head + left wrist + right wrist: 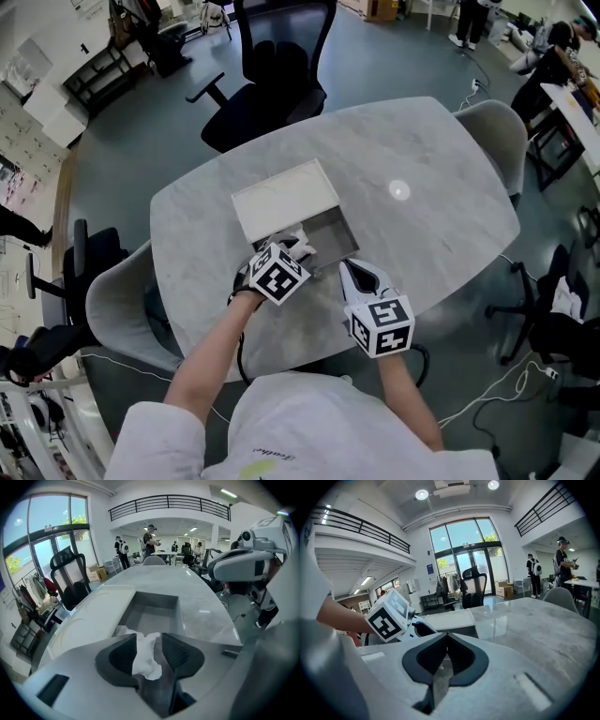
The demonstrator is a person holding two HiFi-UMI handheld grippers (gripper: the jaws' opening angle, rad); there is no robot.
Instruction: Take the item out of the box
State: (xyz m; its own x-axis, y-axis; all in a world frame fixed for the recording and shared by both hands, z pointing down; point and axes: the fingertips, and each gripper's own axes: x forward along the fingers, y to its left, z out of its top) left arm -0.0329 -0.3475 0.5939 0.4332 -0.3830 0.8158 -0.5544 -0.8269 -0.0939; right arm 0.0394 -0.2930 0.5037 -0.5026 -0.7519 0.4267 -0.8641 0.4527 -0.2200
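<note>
Jaws of the left gripper (pixel 149 638) stand wide apart. A crumpled white tissue-like item (pixel 146 660) sits loosely in the gap, leaning on the left pad and clear of the right one, so nothing is gripped. In the head view, this gripper (pixel 296 247) carries a cube of black-and-white square markers. It is held at the near left corner of an open grey rectangular box (pixel 349 228). The white item (pixel 289 238) bunches at that same corner, up at the near rim and not down in the hollow. Whether it rests on the rim or on the table cannot be told. A flat white rectangular lid (pixel 284 199) lies against the far left side of the box, touching it. Just right of the box, close to the table's near edge, the person's right hand holds the right gripper (pixel 361 275) beside the box without touching it. In the right gripper view, the jaws of that gripper (pixel 447 637) meet tip to tip with nothing between them, and the left gripper's marker cube shows beyond them to the left. Everything stands on a pale grey marbled oval table (pixel 441 169). Right of the box, a small round bright reflection (pixel 399 190) shines on the tabletop. A black office chair (pixel 272 75) stands at the table's far side. A grey shell chair (pixel 497 127) is tucked at its far right edge.
</note>
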